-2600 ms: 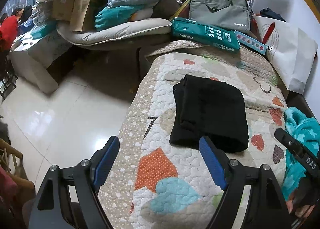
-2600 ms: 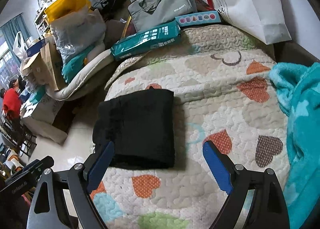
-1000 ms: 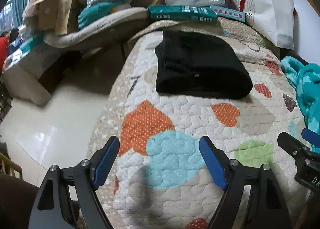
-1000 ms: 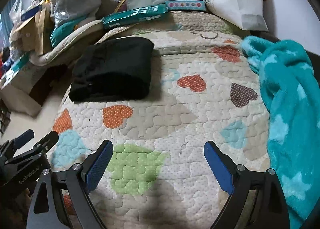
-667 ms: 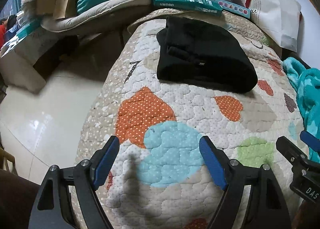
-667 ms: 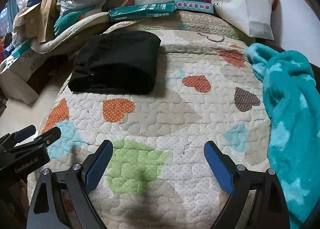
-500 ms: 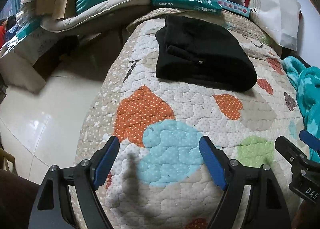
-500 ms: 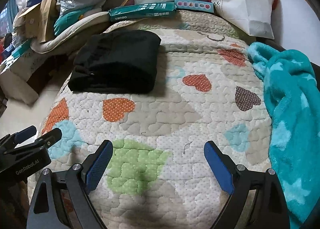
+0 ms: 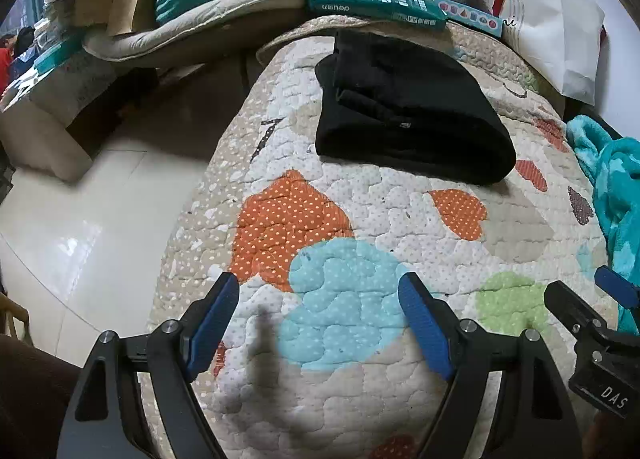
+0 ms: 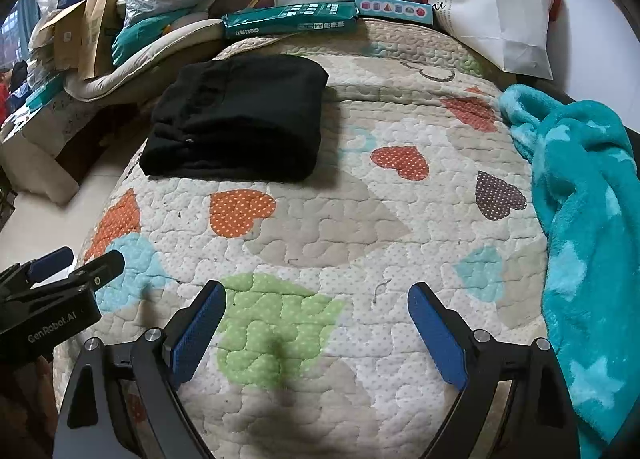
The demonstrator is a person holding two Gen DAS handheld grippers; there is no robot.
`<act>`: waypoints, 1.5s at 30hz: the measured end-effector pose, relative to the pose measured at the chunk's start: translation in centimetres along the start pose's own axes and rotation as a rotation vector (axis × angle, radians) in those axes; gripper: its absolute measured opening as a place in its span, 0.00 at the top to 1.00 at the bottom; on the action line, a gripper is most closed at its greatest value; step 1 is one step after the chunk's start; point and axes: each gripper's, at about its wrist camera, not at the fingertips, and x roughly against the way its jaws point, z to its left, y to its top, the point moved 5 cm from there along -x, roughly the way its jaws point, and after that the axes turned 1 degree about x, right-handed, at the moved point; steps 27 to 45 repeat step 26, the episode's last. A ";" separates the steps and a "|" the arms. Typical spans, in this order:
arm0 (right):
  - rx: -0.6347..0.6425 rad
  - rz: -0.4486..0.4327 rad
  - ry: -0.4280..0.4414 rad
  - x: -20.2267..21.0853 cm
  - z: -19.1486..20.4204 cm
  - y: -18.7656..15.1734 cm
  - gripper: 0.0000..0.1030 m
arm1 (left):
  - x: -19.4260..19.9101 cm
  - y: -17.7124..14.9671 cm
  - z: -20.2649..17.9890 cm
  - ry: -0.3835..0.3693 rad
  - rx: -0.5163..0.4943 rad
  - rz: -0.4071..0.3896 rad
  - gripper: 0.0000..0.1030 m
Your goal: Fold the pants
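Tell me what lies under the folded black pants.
The black pants lie flat on the heart-patterned quilt, near its left edge. Quilt shows all around them; whatever sits directly beneath the fabric is covered and cannot be seen.

Folded pants (image 9: 408,111) lie on the quilt (image 9: 360,243), blanket (image 10: 588,211) at right.

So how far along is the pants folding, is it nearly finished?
It looks essentially done. The black pants lie in a compact folded rectangle on the quilt. Nothing is in hand: the left gripper and right gripper are both open, empty and well short of the pants. At most a final tidy seems left, if anything.
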 end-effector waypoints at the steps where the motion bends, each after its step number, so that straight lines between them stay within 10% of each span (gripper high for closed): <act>1: 0.003 -0.001 -0.001 0.1 0.1 0.0 0.07 | 0.2 0.0 0.0 0.003 -0.002 -0.006 0.21; 9: 0.010 -0.063 -0.014 2.1 0.1 0.4 0.07 | 6.4 1.8 -0.1 0.099 -0.048 -0.280 0.20; 12: -0.014 -0.111 -0.003 3.8 0.0 0.7 0.07 | 10.1 3.0 -0.2 0.093 -0.026 -0.368 0.00; 17: -0.023 -0.182 0.017 6.2 0.1 0.9 0.07 | 13.8 4.0 0.1 -0.009 0.060 -0.448 0.00; 26: -0.005 -0.197 0.044 7.4 0.8 0.5 0.07 | 9.6 2.5 0.3 -0.001 0.082 -0.168 0.00; 45: -0.005 -0.197 0.044 7.4 0.8 0.5 0.07 | 9.6 2.5 0.3 -0.001 0.082 -0.168 0.00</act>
